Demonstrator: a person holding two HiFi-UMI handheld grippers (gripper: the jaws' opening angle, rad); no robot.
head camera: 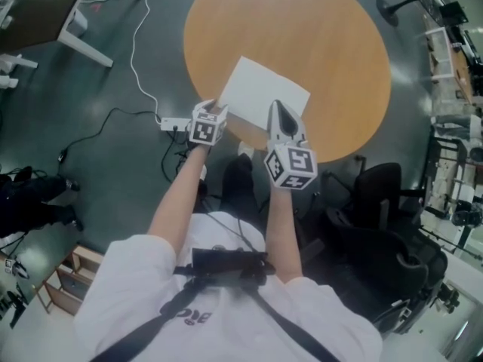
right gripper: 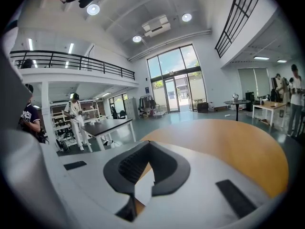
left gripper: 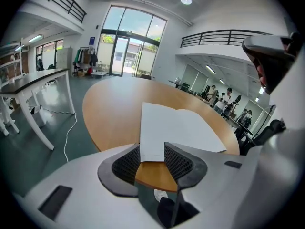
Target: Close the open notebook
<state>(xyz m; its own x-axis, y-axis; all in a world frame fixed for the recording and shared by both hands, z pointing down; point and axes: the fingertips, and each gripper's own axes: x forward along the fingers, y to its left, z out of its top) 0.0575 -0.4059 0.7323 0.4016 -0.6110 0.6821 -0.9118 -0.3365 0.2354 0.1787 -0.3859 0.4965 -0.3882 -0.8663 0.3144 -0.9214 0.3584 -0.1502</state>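
Note:
An open white notebook lies flat near the front edge of a round wooden table. My left gripper is at the notebook's near left corner. In the left gripper view its jaws stand open, with the end of the left page reaching into the gap and neither pad pressing on it. My right gripper points over the notebook's near edge. Its fingertips meet, so it is shut and holds nothing; a bit of white page shows below them.
A black office chair stands close at the right of the table. A white cable and power strip lie on the floor at the left. A white desk leg is at the far left, and racks line the right side.

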